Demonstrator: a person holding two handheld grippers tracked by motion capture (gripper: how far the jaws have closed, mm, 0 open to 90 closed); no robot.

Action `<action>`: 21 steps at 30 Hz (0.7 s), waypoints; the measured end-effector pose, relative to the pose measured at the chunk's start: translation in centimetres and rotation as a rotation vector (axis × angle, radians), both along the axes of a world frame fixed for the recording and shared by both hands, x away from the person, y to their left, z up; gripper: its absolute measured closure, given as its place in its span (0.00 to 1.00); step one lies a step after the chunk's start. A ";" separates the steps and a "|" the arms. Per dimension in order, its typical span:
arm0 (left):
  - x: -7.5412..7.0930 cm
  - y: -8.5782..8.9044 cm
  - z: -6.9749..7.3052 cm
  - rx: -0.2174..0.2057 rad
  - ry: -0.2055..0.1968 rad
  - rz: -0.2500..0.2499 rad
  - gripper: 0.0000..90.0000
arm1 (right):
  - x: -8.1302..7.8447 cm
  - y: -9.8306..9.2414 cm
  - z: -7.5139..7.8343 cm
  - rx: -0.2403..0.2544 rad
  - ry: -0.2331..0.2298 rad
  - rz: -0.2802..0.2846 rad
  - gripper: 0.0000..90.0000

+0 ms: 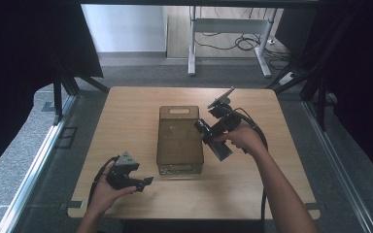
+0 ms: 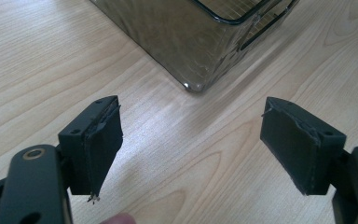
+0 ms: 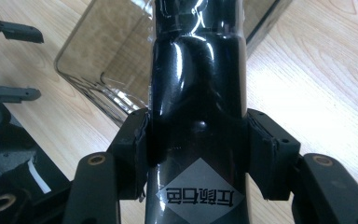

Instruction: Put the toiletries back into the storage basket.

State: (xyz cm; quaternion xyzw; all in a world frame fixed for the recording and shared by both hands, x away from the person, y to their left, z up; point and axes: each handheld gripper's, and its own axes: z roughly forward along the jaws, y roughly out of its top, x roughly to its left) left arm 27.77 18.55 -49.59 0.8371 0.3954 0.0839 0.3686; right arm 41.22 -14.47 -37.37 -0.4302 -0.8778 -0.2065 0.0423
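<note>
A: What does the right gripper (image 3: 196,140) hold?
B: A glossy black packet (image 3: 198,93), clamped between its jaws, poised at the right rim of the clear bin (image 1: 179,141) at mid-table.
A: And the left gripper (image 2: 191,149)?
B: Jaws wide, empty, near the bin's front left corner.
A: Progress?
B: Judged early: packet gripped, apparently not yet placed inside.

Beyond my right claw (image 1: 208,137), past the tabletop's (image 1: 126,111) far edge, a white desk frame (image 1: 230,36) stands on grey floor (image 1: 141,73), black cables (image 1: 245,42) tangled beside it. Dark curtains (image 1: 19,58) hang at both sides.
</note>
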 end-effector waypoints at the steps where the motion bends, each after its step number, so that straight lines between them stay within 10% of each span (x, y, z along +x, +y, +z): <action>1: 0.0 0.0 0.0 0.000 0.001 -0.001 0.24 | 0.1 0.1 0.0 0.000 -0.004 0.001 0.51; 21: 0.0 -0.2 -0.1 0.004 0.001 -0.011 0.24 | 1.5 2.6 0.3 -0.004 0.007 -0.010 0.51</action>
